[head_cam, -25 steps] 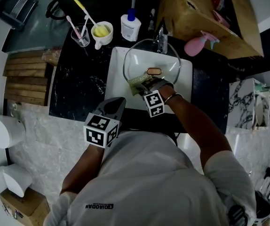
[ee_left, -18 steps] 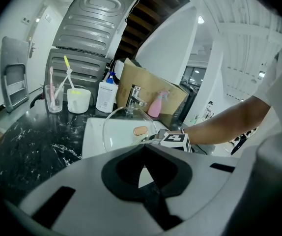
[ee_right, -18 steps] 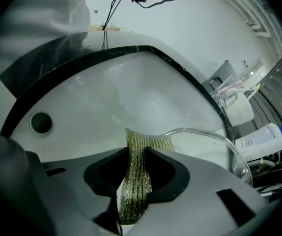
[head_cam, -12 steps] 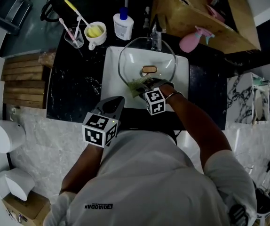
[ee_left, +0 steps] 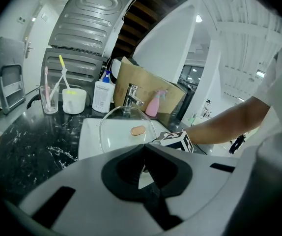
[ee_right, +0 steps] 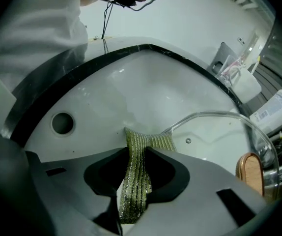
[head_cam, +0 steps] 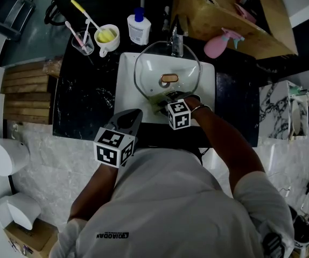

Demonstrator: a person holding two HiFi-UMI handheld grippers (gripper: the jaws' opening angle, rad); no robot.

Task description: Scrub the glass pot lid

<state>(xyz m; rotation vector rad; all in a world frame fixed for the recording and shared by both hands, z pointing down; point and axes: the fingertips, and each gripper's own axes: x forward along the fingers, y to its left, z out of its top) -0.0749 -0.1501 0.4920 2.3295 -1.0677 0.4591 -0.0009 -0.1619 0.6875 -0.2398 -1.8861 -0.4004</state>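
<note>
Right gripper [ee_right: 136,154]: clamps scouring cloth [ee_right: 137,181] against glass lid [head_cam: 160,63] rim, 6 o'clock.
Left gripper [ee_left: 143,149]: jaws together, empty, 7 o'clock off sink [head_cam: 123,85].

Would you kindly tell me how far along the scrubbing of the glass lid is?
Set up: the lid sits in the sink, and the right claw is shut on the cloth. In hand: the cloth is at the lid's near rim. Left: how much glass is scrubbed cannot be judged; the left claw is shut, empty, back from the sink.
</note>
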